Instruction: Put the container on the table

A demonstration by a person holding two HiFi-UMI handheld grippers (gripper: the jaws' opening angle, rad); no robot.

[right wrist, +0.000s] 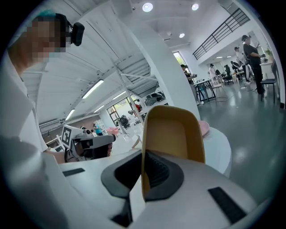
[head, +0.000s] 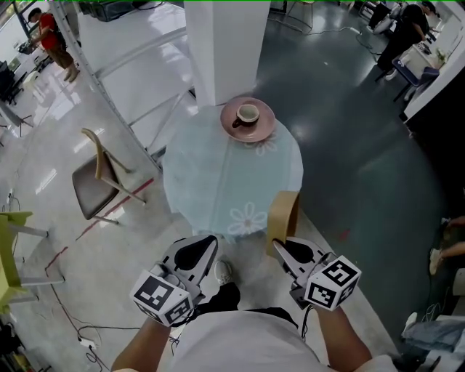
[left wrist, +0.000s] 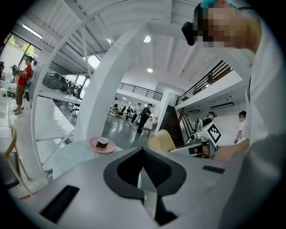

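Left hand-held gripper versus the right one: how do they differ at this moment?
The right hand-held gripper is shut on the wall of the yellow container; the left hand-held gripper is shut on nothing. The left one's view runs clear to the cup on its pink saucer; the container fills much of the right one's. Both point toward the round table.

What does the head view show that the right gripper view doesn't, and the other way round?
Only the head view: the white cup and the wooden chair with a grey seat.
Only the right gripper view: round ceiling lights, and a close look at the right gripper, its jaws shut on the wall of the yellow plastic container.
Both: that container, the round pale table, the pink plate and the left gripper.
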